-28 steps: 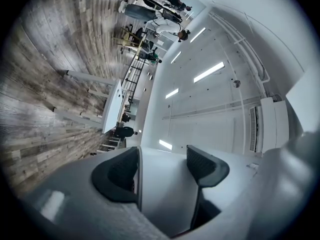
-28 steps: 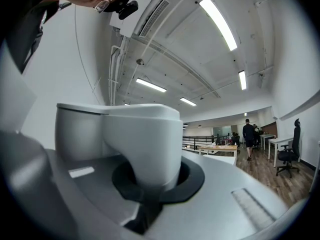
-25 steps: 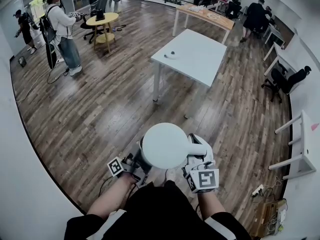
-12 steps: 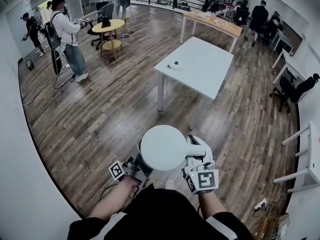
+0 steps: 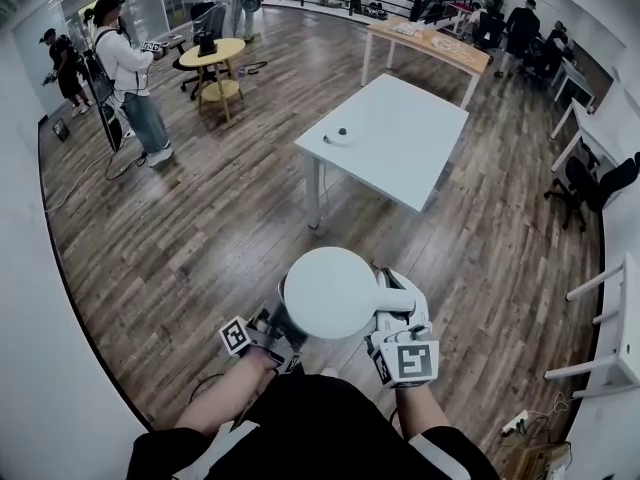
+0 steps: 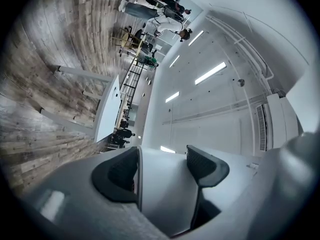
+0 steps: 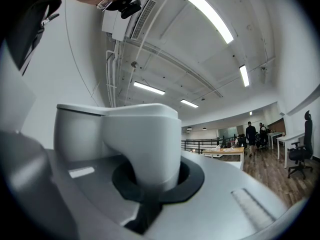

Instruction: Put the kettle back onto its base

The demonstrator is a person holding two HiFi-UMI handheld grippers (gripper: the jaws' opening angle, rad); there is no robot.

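Note:
I carry a white kettle (image 5: 330,293) in front of my body, over the wooden floor. My right gripper (image 5: 388,313) is shut on its handle (image 5: 393,293); in the right gripper view the handle (image 7: 142,144) sits clamped between the black pads of the right gripper (image 7: 150,184). My left gripper (image 5: 280,320) is at the kettle's left side. In the left gripper view the kettle's white wall (image 6: 165,184) fills the gap between the two dark pads of the left gripper (image 6: 160,171). The round base (image 5: 343,134) lies on the white table (image 5: 400,158) ahead.
Wooden floor lies between me and the white table. People stand at the far left (image 5: 125,68) beside a round yellow table (image 5: 212,53). A long wooden table (image 5: 430,43) is farther back. Office chairs (image 5: 600,183) and a white bench (image 5: 610,318) line the right wall.
The floor and the white table have shifted in the head view as I walk. The kettle stays held between both grippers in the same pose.

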